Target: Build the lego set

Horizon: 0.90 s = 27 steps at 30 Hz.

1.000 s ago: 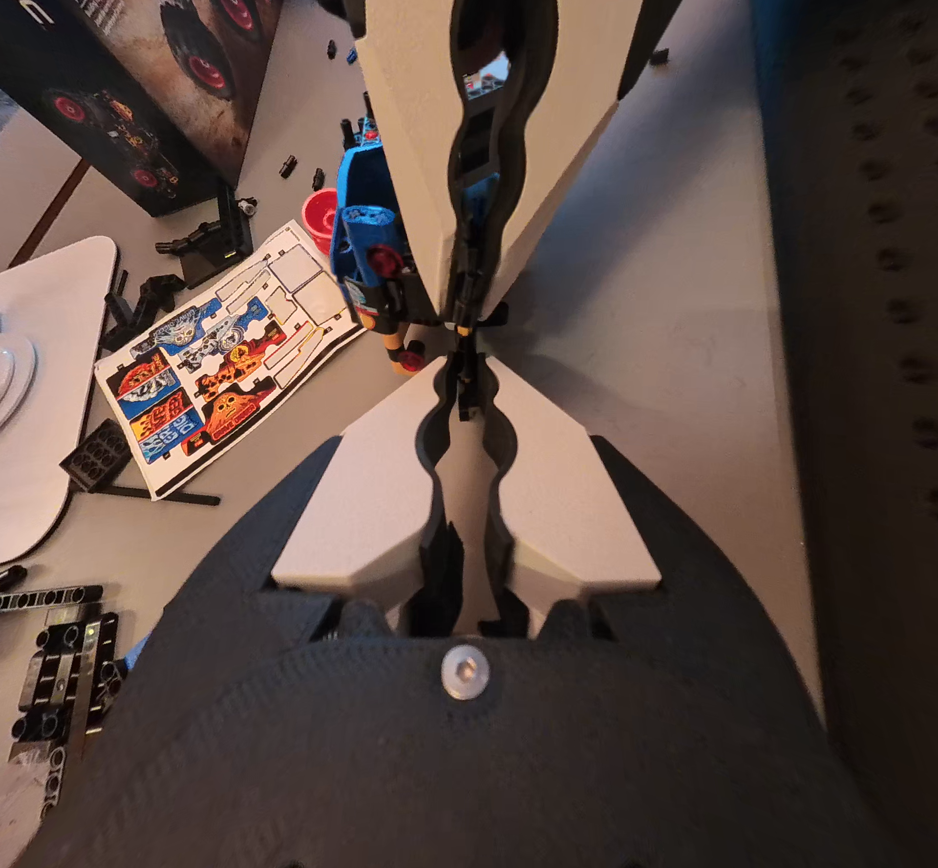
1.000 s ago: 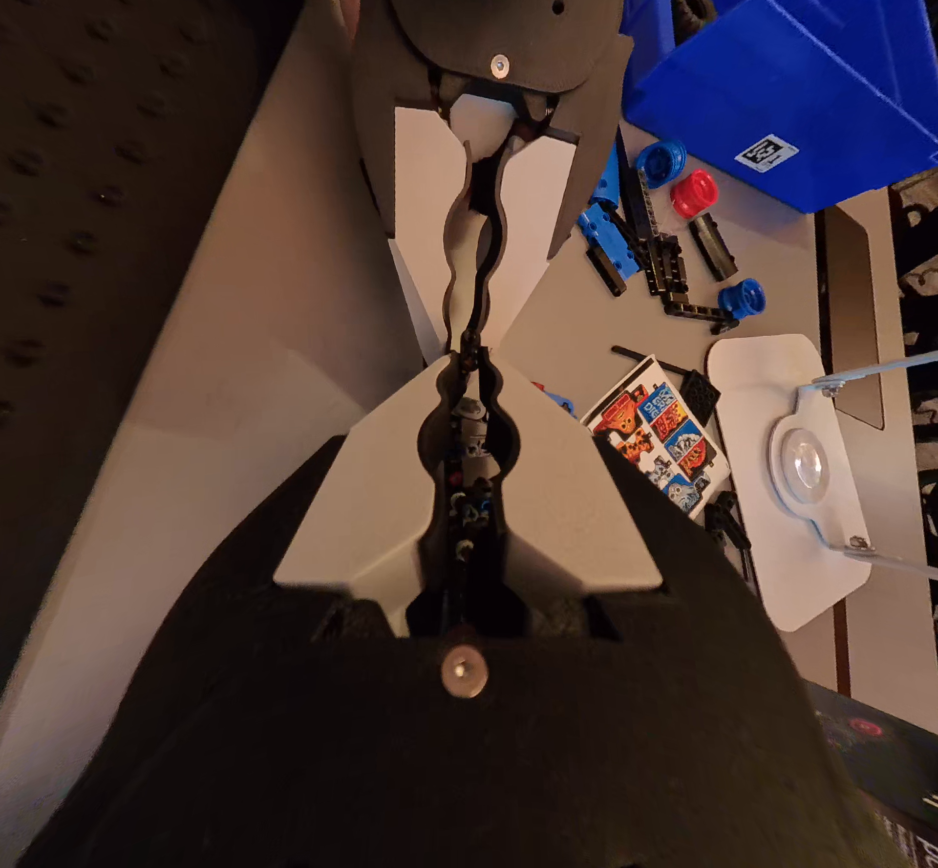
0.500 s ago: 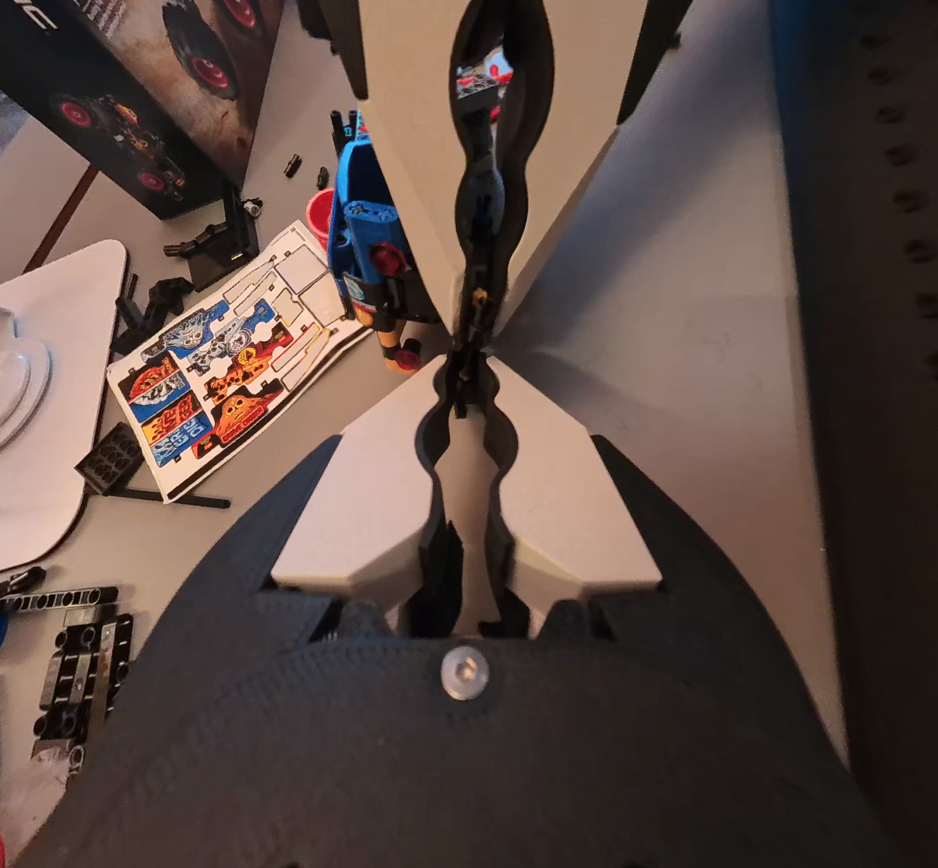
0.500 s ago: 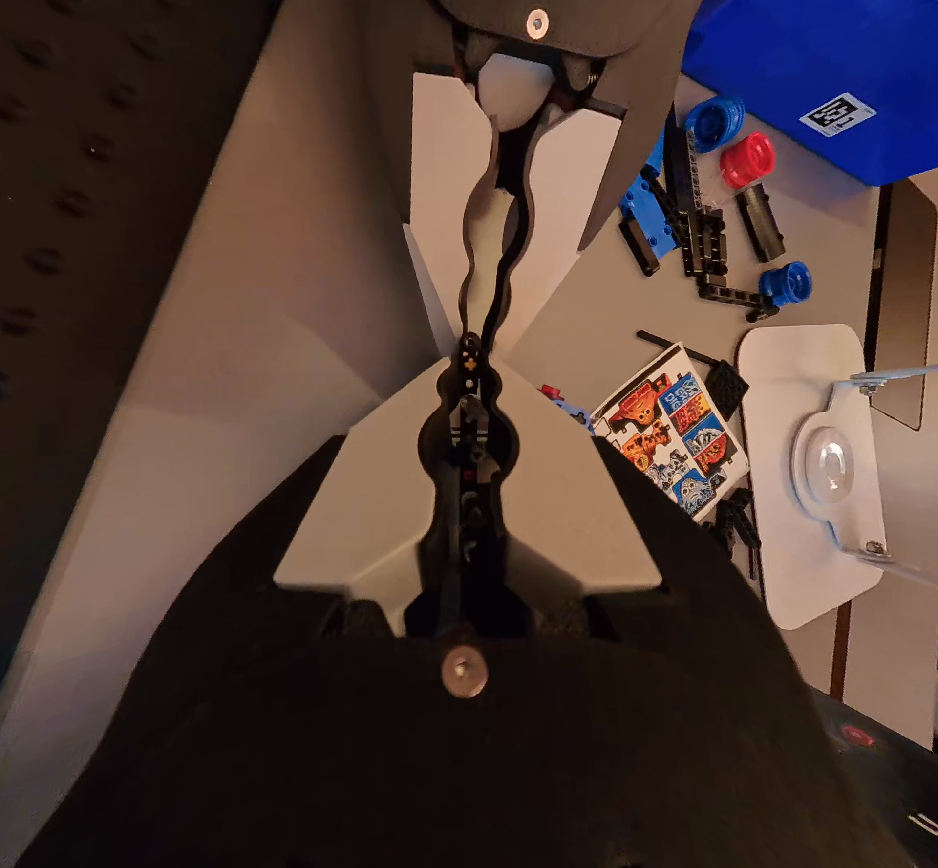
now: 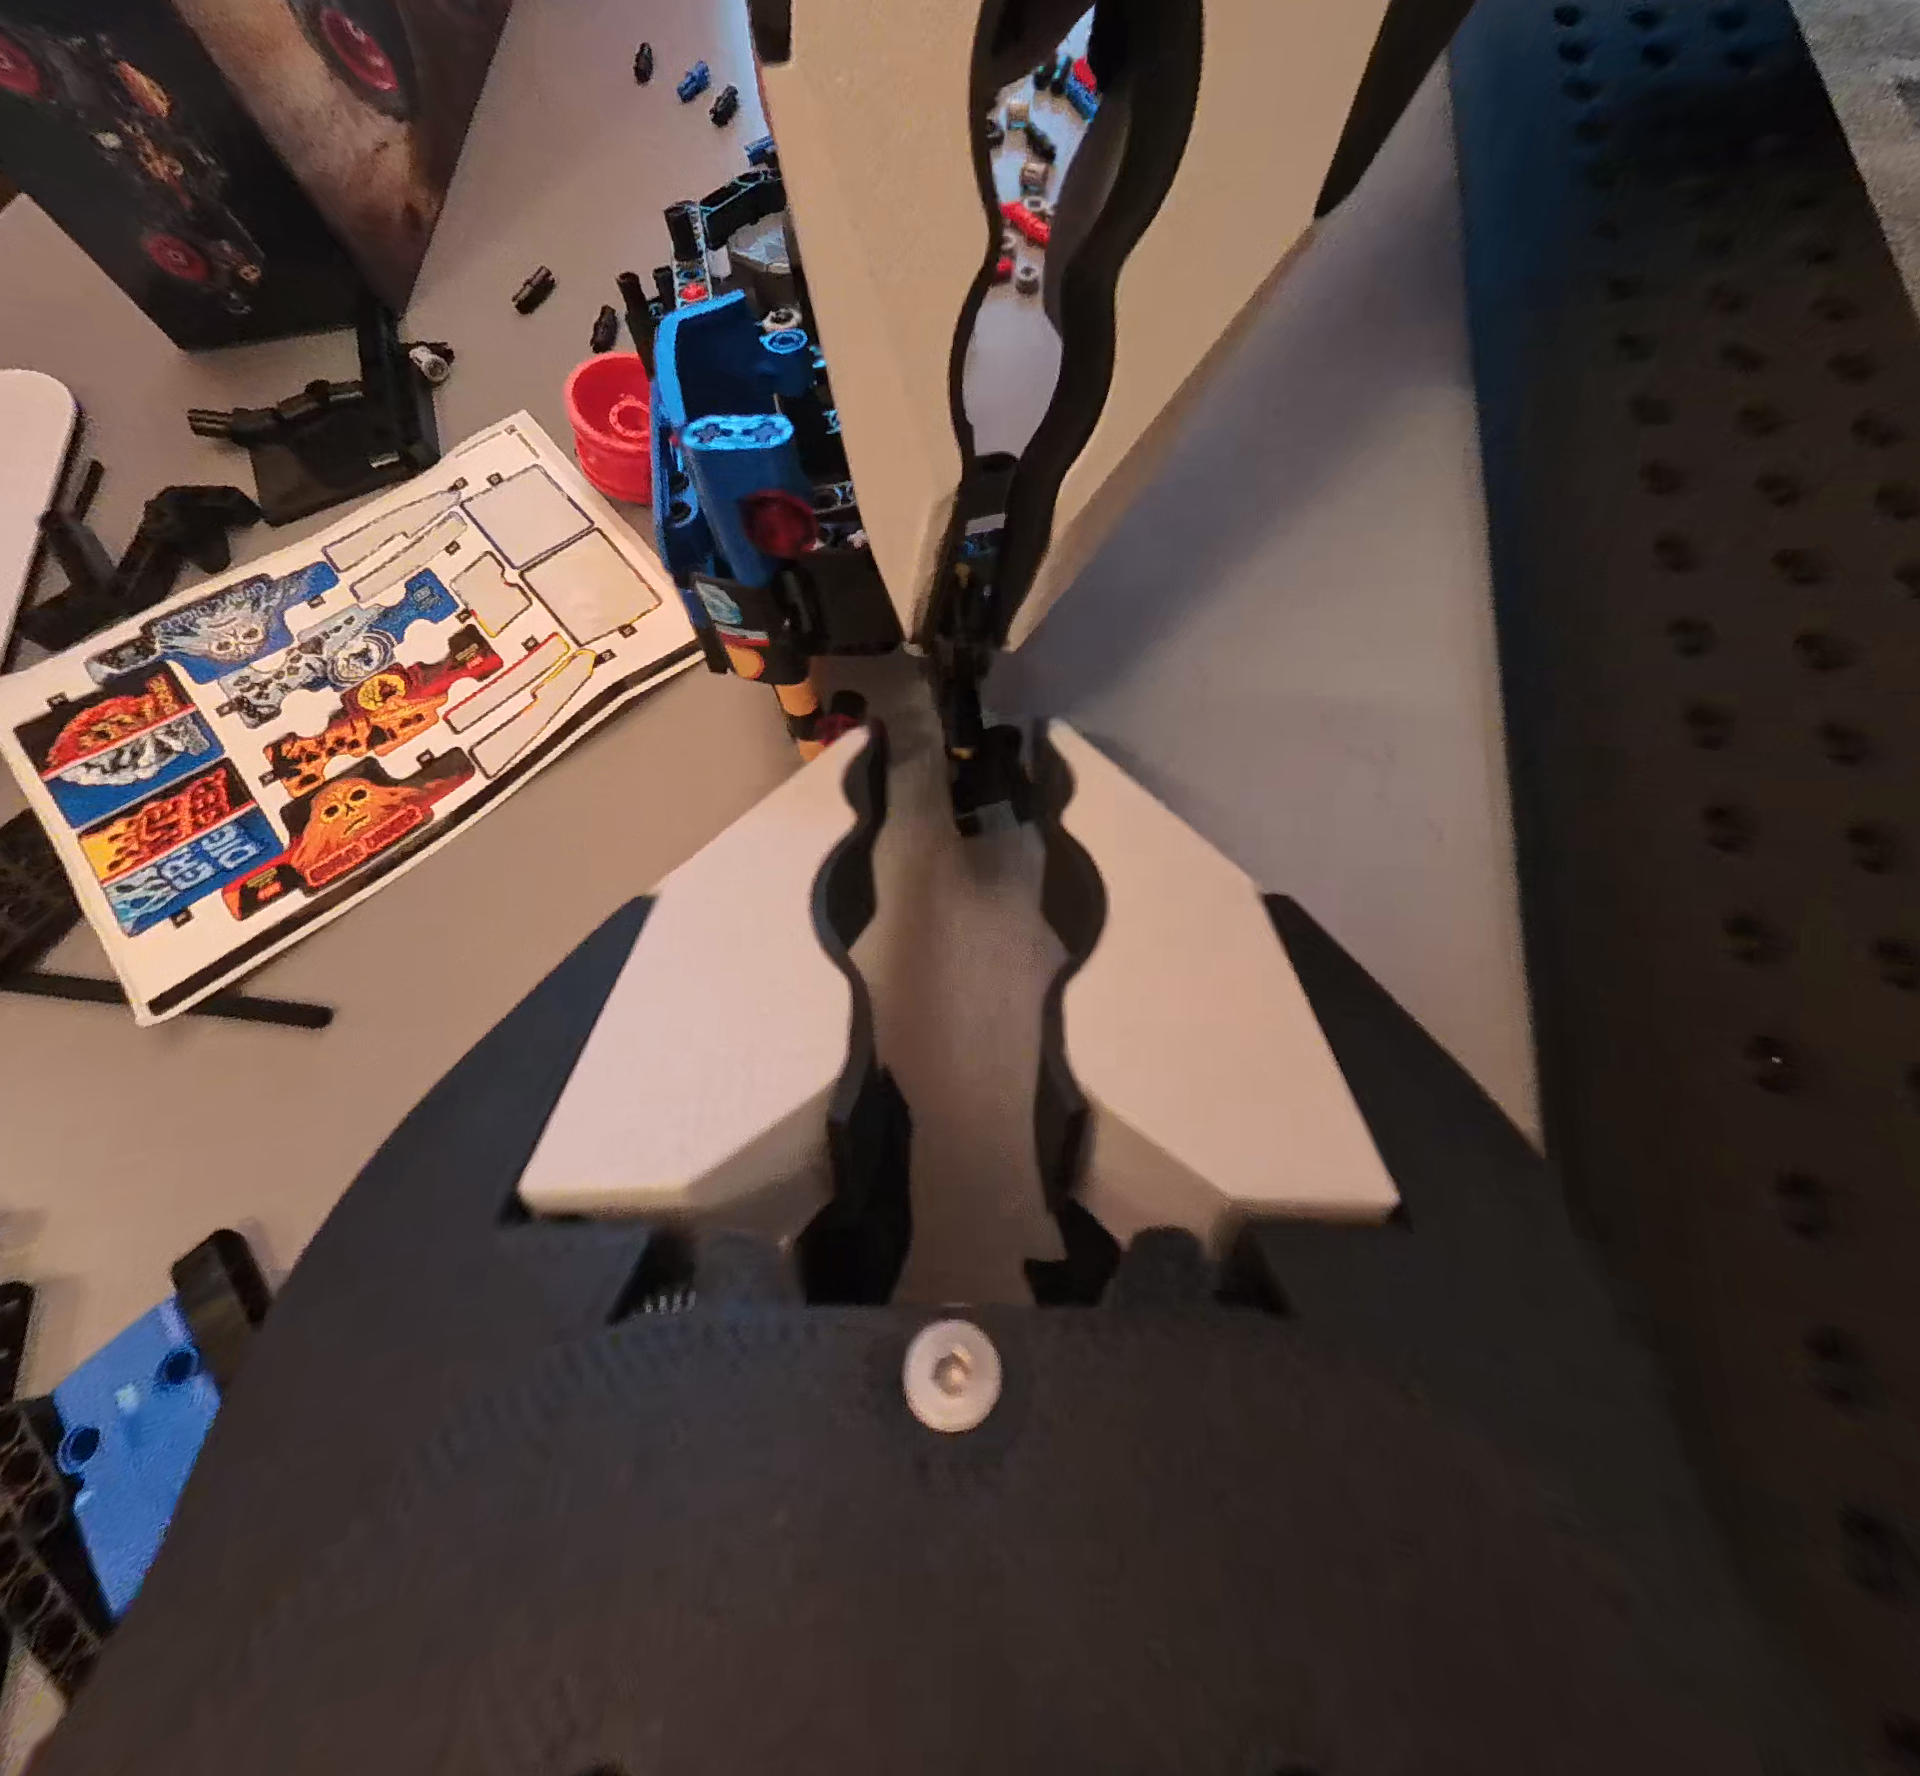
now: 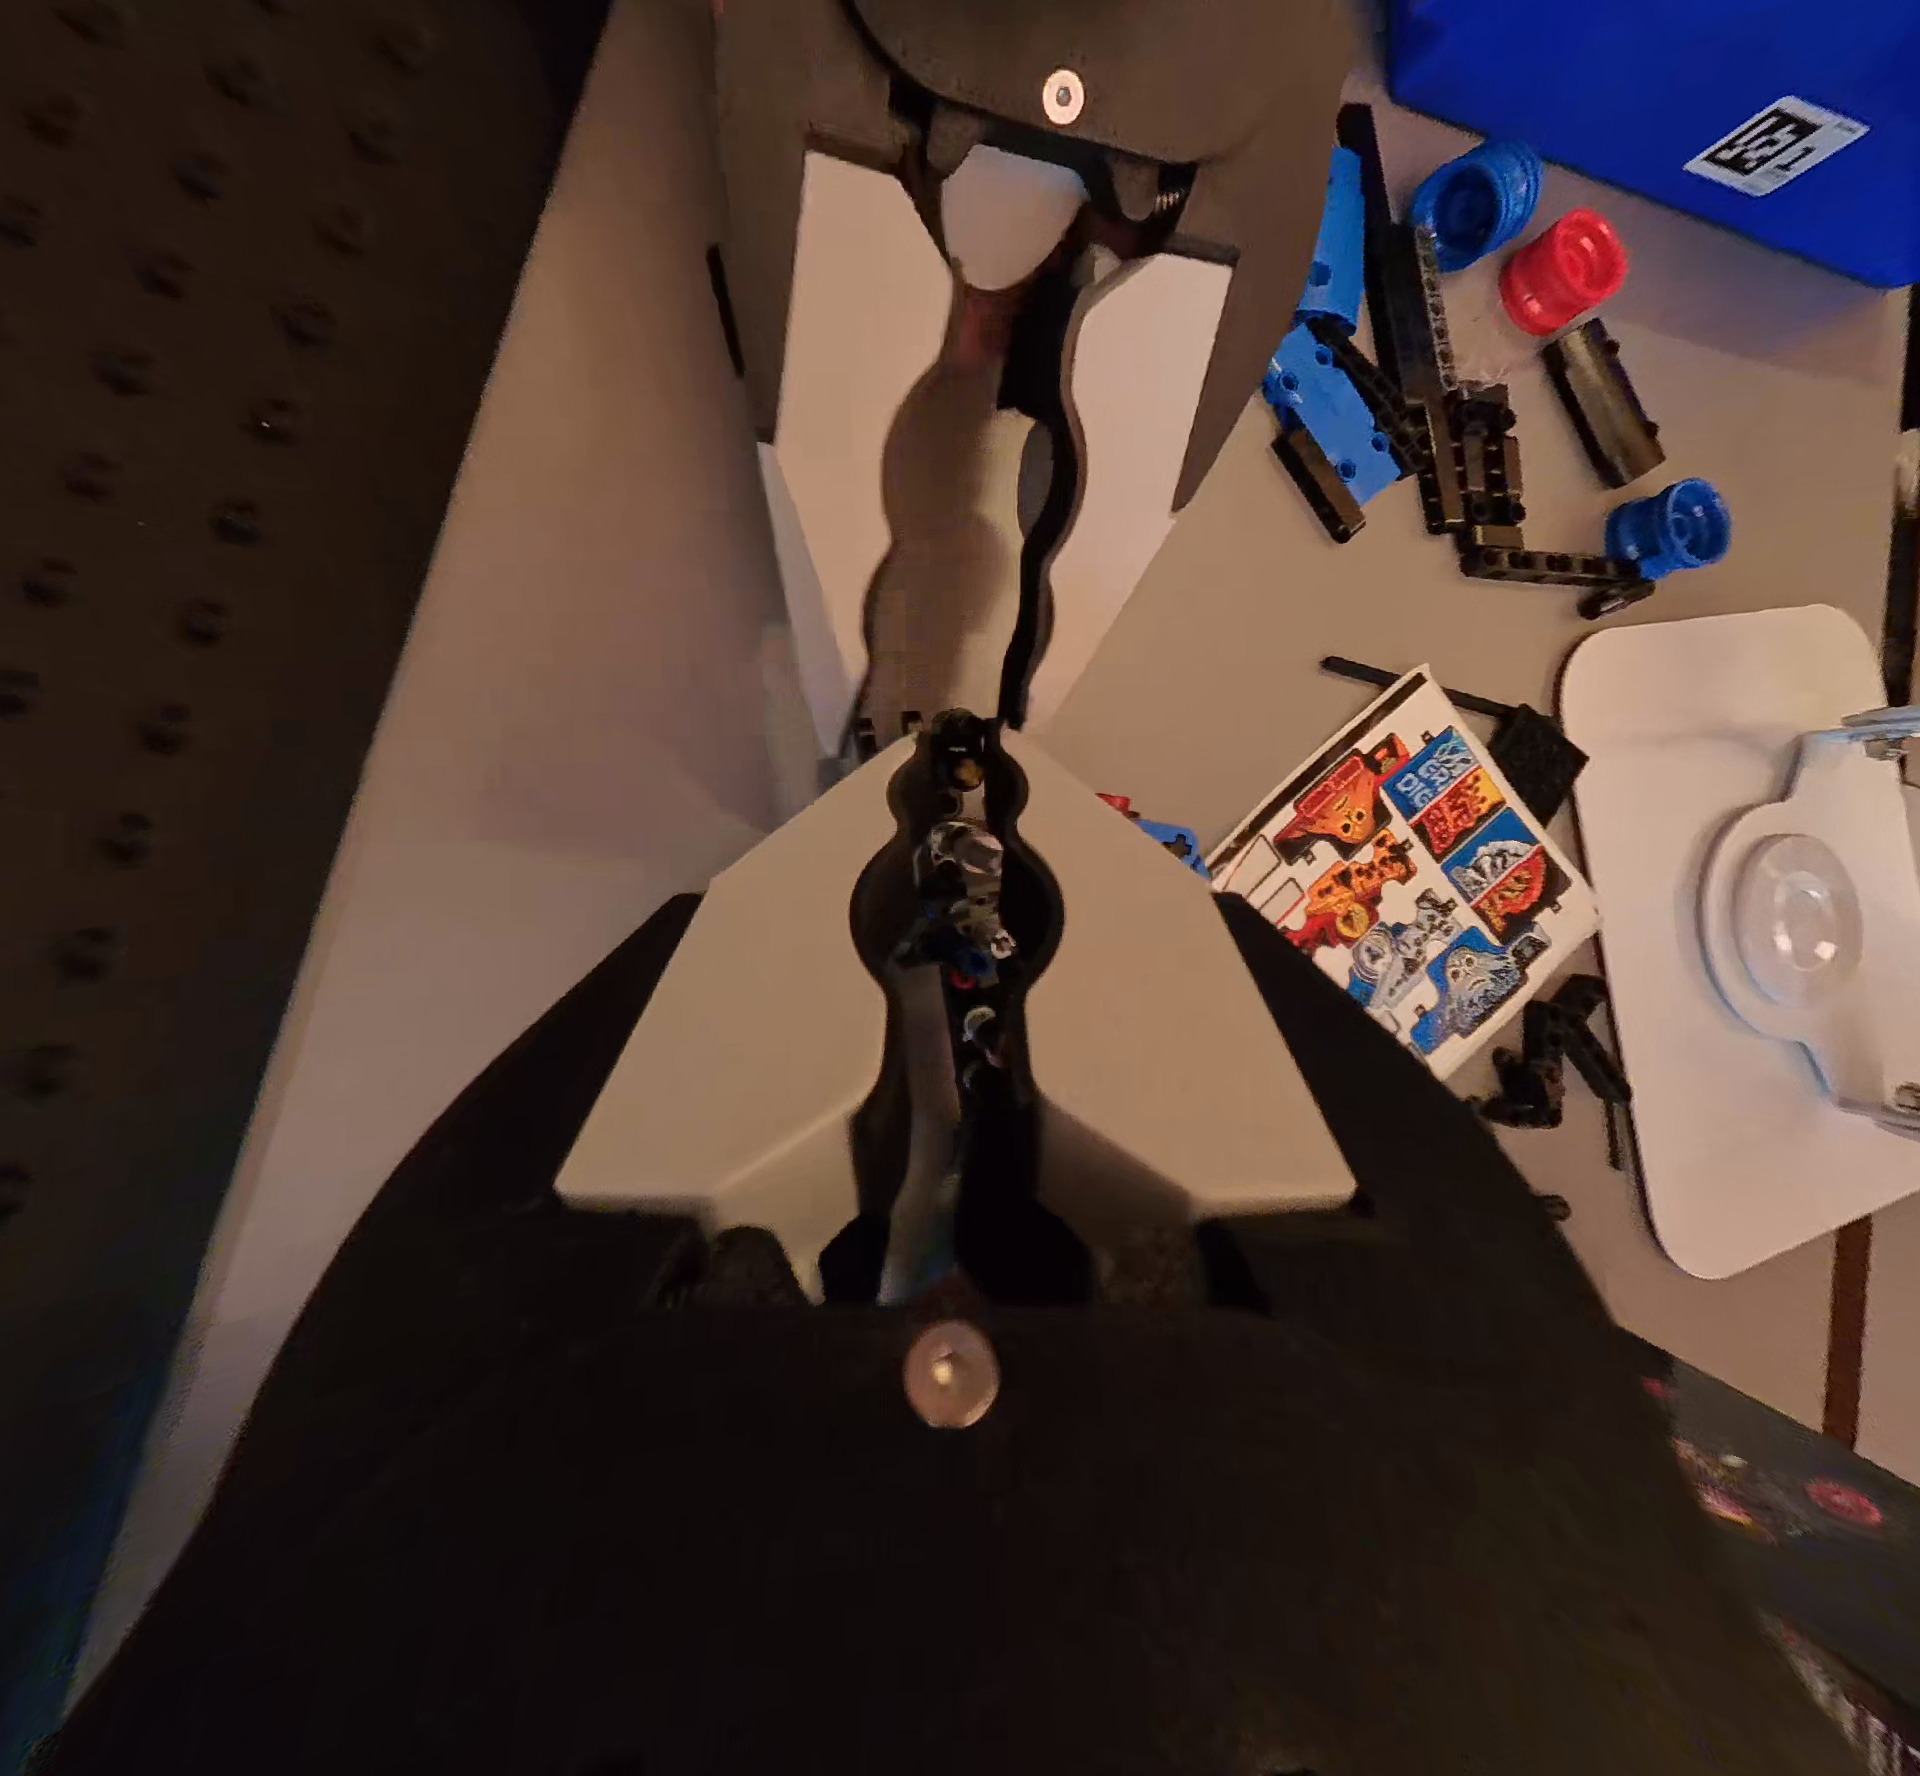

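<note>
My right gripper (image 6: 961, 750) is shut on a slim black Lego assembly (image 6: 961, 895) with grey and blue bits in it, held edge-on above the table. In the left wrist view the right gripper (image 5: 956, 635) comes in from the top, and the assembly's black end (image 5: 977, 776) sticks out between my left gripper's fingertips. My left gripper (image 5: 958, 739) is open, with a gap on each side of that end. It faces the right gripper tip to tip, as the right wrist view (image 6: 951, 703) also shows. A blue and black truck chassis (image 5: 738, 479) stands on the table behind.
A sticker sheet (image 5: 343, 687) lies left of the grippers, by a red wheel hub (image 5: 608, 422) and the set's box (image 5: 208, 64). Loose black beams and blue hubs (image 6: 1475, 188) lie near a blue bin (image 6: 1662, 12). A white stand with a lens (image 6: 1745, 895) is nearby. A dark dotted surface (image 5: 1714, 687) borders the table. My two grippers' fingertips are within a few centimetres of each other.
My left gripper has opened and let go of the black assembly's end. The right gripper still holds the assembly. Both views have shifted a little closer.
</note>
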{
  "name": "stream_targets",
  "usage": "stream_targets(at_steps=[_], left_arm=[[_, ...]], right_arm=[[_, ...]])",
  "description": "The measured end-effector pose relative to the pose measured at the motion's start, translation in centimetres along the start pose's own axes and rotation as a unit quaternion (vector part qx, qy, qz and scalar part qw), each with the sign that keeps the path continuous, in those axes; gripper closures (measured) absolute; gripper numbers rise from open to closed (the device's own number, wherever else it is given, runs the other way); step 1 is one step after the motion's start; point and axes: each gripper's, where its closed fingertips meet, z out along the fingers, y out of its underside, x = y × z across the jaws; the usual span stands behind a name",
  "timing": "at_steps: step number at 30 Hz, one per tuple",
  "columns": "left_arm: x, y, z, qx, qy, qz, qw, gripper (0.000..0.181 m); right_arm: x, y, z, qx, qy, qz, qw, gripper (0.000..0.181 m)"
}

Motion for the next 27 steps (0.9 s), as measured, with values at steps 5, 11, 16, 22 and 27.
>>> stream_targets(at_steps=[5, 11, 16, 22, 27], left_arm=[[1.0, 1.5, 0.7, -0.047, 0.009, -0.002, 0.999, 0.136], [0.4, 2.4, 1.6, -0.084, -0.023, 0.029, 0.996, 0.164], [0.4, 2.3, 1.6, -0.084, -0.023, 0.039, 0.995, 0.166], [0.3, 2.1, 1.8, -0.084, -0.026, 0.038, 0.995, 0.167], [0.3, 1.6, 1.7, -0.077, -0.028, 0.033, 0.996, 0.167]], right_arm=[[0.1, 0.4, 0.0, -0.016, -0.021, 0.01, 1.0, 0.175], [0.2, 0.6, 0.0, -0.037, -0.026, 0.006, 0.999, 0.175], [-0.1, 0.7, 0.0, -0.048, -0.037, -0.009, 0.998, 0.176], [-0.1, 1.1, 0.0, -0.074, -0.05, -0.02, 0.996, 0.175], [0.0, 1.2, 0.1, -0.086, -0.061, -0.022, 0.994, 0.175]])
